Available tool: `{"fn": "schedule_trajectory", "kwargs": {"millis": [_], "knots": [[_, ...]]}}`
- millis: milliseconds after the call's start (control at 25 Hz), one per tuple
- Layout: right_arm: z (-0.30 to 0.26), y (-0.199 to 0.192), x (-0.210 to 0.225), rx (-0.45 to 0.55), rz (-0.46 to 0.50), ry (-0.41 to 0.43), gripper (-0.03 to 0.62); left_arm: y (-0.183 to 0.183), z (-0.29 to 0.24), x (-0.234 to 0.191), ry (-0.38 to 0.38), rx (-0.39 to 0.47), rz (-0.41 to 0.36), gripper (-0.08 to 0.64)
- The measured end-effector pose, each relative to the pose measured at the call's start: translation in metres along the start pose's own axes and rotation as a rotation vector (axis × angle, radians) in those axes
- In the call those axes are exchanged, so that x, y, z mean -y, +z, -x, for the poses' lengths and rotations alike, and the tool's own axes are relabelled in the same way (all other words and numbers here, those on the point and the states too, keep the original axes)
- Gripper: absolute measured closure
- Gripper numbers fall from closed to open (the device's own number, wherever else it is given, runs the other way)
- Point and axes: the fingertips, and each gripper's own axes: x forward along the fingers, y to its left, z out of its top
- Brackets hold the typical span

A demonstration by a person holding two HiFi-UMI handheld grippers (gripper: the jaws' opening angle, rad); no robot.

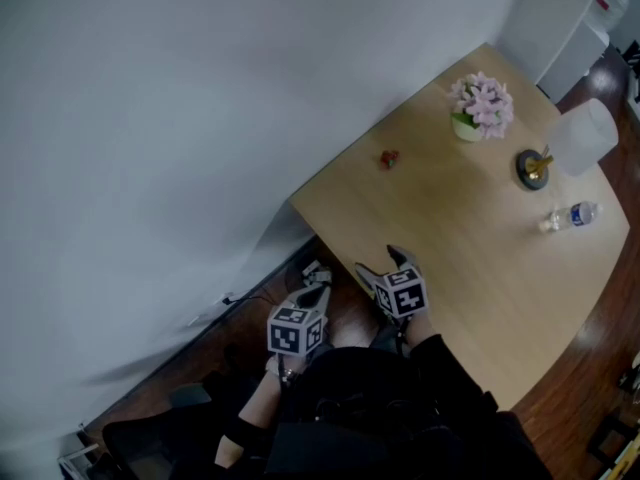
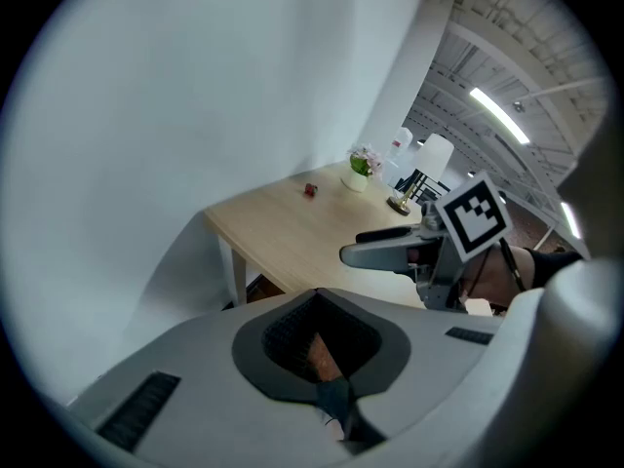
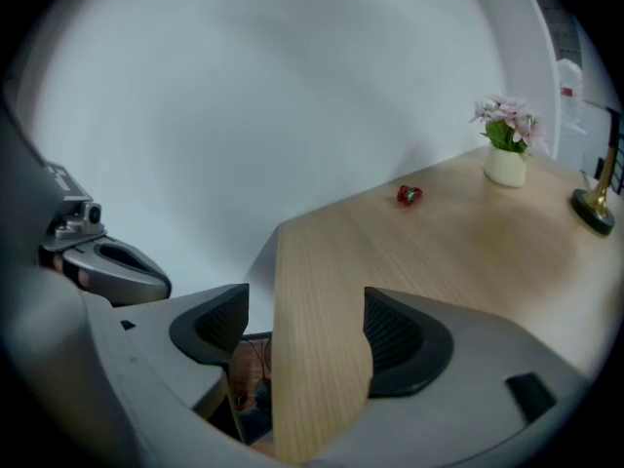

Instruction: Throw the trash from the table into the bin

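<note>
Head view: approach step, nothing picked up yet. Red scrap (image 1: pixel 389 158) lies on the table (image 1: pixel 470 268) near the wall-side edge, at 12 o'clock from the right gripper (image 1: pixel 382 261) and well apart from it. Right jaws are spread and empty. Left gripper (image 1: pixel 316 276) is clenched on nothing, off the table edge. Probable next move: carry the right gripper forward over the scrap, lower, close. Bin not identified in any view.

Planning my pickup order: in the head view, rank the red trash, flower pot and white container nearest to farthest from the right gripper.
1. Red trash, ahead of the right gripper, left of the others.
2. Flower pot, beyond it toward the far end.
3. White container, at the far right end.
</note>
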Motion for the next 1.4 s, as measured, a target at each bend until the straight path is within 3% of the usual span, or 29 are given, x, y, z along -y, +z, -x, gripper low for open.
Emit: {"fn": "schedule_trajectory", "kwargs": {"millis": [520,920,1040,1160,1400], "knots": [[-0.082,0.125,0.141,0.102,0.010,-0.227,0.212,0.014,0.005,-0.045,0.095,-0.010,0.056,0.555],[-0.126,0.152,0.180,0.058,0.033,-0.272,0.215,-0.011,0.009,-0.065,0.146,-0.041,0.131,0.555],[-0.132,0.159,0.182,0.056,0.025,-0.268,0.277,-0.015,0.009,-0.066,0.149,-0.045,0.141,0.555],[-0.140,0.157,0.182,0.028,0.019,-0.261,0.297,-0.018,0.009,-0.067,0.150,-0.044,0.155,0.555],[-0.135,0.144,0.186,-0.005,0.040,-0.303,0.427,-0.020,0.008,-0.064,0.145,-0.035,0.158,0.555]]}}
